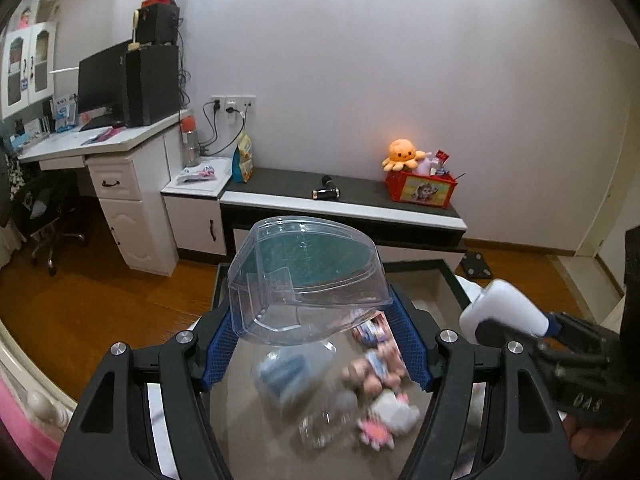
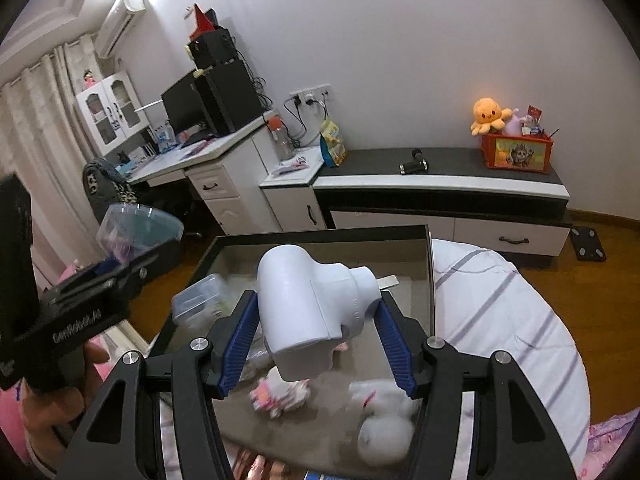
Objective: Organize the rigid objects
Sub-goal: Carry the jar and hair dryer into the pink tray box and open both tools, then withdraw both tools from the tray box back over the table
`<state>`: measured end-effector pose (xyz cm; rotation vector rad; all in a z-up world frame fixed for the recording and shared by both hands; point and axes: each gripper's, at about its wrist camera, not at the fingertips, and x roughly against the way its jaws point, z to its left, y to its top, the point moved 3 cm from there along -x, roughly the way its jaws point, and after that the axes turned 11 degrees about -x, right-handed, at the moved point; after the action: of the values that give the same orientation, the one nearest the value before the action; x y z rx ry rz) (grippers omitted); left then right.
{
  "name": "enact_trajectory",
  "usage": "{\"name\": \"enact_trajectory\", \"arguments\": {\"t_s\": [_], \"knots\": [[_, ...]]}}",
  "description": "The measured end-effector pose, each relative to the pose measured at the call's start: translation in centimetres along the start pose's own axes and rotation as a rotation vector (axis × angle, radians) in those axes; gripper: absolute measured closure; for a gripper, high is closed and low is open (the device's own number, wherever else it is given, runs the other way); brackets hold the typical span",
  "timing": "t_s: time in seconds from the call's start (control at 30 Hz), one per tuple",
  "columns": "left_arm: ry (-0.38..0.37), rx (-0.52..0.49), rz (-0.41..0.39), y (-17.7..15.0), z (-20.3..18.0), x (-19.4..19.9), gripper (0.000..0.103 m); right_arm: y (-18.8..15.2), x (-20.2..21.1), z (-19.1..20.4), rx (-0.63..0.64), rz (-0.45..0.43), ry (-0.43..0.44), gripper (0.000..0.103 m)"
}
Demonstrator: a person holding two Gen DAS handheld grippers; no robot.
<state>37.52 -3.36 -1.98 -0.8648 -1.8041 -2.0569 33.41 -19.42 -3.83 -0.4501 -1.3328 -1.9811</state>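
Observation:
My left gripper (image 1: 316, 320) is shut on a clear plastic container (image 1: 308, 276) and holds it above a dark-rimmed tray (image 1: 450, 276). My right gripper (image 2: 316, 324) is shut on a white plastic pipe elbow (image 2: 312, 308), held above the same tray (image 2: 320, 236). The elbow also shows at the right of the left wrist view (image 1: 500, 312), and the clear container at the left of the right wrist view (image 2: 136, 228). In the tray lie a clear lidded box (image 2: 200, 300), small plush toys (image 2: 280, 394), a white plush (image 2: 384, 420) and a clear bottle (image 1: 324, 428), blurred.
The tray rests on a striped white bedcover (image 2: 500, 320). Behind it stands a low black-and-white cabinet (image 2: 440, 184) with a red toy box (image 2: 516, 152) and an orange plush octopus (image 2: 490, 116). A white desk (image 2: 208, 160) with a monitor is at the left. Wooden floor lies between.

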Motion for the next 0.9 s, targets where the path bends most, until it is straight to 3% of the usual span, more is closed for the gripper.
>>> {"name": "enact_trajectory", "arguments": {"t_s": [0.2,0.33,0.4,0.9], "knots": [[0.004,-0.024,0.076,0.6,-0.2,-4.5,0.03,0.7,-2.6,-0.8,-0.009,0.017,-0.035,0.043],[0.034,-0.02,0.063,0.4,0.1,-4.7,0.004,0.6,-3.5,-0.9,-0.005,0.02,-0.063,0.04],[0.04,-0.017,0.048,0.1,0.4,-4.2,0.003,0.3,-3.5,-1.0,-0.011,0.01,-0.071,0.017],[0.053,0.049,-0.005,-4.7,1.4,3.6,0.0,-2.3,1.3,-0.2,-0.038,-0.013,-0.149,0.017]]}}
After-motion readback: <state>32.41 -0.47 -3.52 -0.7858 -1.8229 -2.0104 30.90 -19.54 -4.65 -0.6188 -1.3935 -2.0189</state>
